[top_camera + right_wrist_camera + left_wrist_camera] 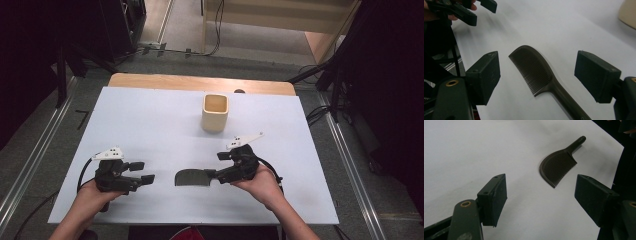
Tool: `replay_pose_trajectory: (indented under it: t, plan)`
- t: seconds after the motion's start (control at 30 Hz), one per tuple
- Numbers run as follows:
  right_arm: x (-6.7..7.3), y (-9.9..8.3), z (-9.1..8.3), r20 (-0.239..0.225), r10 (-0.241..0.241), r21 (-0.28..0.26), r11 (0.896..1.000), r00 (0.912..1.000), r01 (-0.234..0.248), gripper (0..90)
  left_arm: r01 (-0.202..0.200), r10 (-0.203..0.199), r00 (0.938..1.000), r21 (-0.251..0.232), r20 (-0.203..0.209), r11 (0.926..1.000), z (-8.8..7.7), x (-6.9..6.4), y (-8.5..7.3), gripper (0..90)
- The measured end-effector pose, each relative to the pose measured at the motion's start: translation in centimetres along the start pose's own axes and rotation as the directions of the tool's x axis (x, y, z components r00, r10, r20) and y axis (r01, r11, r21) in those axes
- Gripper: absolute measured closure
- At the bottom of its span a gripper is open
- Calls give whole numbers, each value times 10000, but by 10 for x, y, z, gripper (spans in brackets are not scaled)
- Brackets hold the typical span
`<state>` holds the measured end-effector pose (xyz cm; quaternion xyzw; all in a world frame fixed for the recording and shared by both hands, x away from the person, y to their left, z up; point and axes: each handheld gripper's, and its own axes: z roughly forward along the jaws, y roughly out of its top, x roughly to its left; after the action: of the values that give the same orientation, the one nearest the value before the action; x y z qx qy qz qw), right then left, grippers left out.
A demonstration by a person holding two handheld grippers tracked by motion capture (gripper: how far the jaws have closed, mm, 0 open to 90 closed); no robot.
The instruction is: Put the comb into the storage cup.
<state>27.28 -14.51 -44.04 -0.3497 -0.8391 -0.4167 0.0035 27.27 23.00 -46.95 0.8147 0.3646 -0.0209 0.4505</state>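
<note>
Comb (191,178) is lying flat on the white table (150,125), its long axis running nine to three o'clock in the high view, handle pointing to three o'clock at the right gripper (216,165), teeth facing six o'clock. Right gripper's jaws are standing spread, straddling the handle without pinching it. Left gripper (141,172) is hovering at nine o'clock of the comb, jaws spread, gripping nothing. Beige cup (215,113) is sitting at twelve o'clock.

Black gripper (143,172) each hand, grey three-cornered top plate, black cable.
</note>
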Motion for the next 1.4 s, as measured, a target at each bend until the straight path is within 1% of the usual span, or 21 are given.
replay_pose_trajectory:
  t: [0.03,0.07,0.23,0.3,0.33,0.6,0.7,0.73,0.77,0.83,0.9,1.0,1.07,1.1,1.17,1.2,1.4]
  plan:
    - [0,0,0,0,0,0,10000,10000,0,191,0,0,10000,0,0,10000,0,0,0,274]
    - [3,3,5,-54,-27,52,10000,10000,28,200,-5,5,10000,-3,0,10000,0,0,0,274]
    - [9,9,15,-105,-145,181,9997,9998,147,245,9,-9,10000,-7,-10,10000,0,0,0,274]
    - [10,10,16,-128,-100,201,9997,9999,102,251,10,-10,10000,0,-15,10000,0,0,0,274]
    - [11,11,20,-156,-80,324,9994,9998,86,261,7,-7,10000,-6,-7,10000,0,0,0,274]
    - [19,14,33,-377,-211,535,9983,9991,231,308,8,-8,10000,-13,-5,10000,0,0,0,275]
    - [21,13,37,-513,-258,495,9984,9983,283,489,10,-10,10000,-17,-2,10000,-1,0,0,275]
    - [21,12,38,-607,-244,494,9984,9979,274,588,24,-24,10000,-33,12,10000,-1,0,0,274]
    - [21,11,38,-695,-221,479,9985,9973,255,668,20,-20,10000,-33,15,10000,-1,0,0,274]
    - [21,9,42,-787,-261,503,9983,9966,301,796,19,-19,10000,-19,10,10000,-1,0,0,274]
    - [23,6,46,-748,-373,558,9976,9965,415,874,10,-10,10000,-13,6,10000,-1,0,0,274]
    - [25,3,53,-712,-518,633,9964,9961,563,875,0,0,10000,-13,18,10000,-1,0,0,274]
    - [26,2,56,-719,-509,647,9964,9961,556,875,0,0,10000,-12,10,10000,-1,0,0,274]
    - [26,-2,62,-733,-483,733,9959,9961,536,875,-5,5,10000,-6,6,10000,-1,1,0,275]
    - [26,-3,64,-737,-493,779,9954,9961,551,875,-9,9,10000,-9,6,10000,-1,1,0,274]
    - [26,-7,69,-773,-500,893,9944,9958,568,875,-16,16,10000,-10,4,10000,-1,1,0,275]
    - [28,-13,78,-798,-529,1120,9918,9954,617,875,-13,13,10000,-5,15,10000,-1,1,0,275]
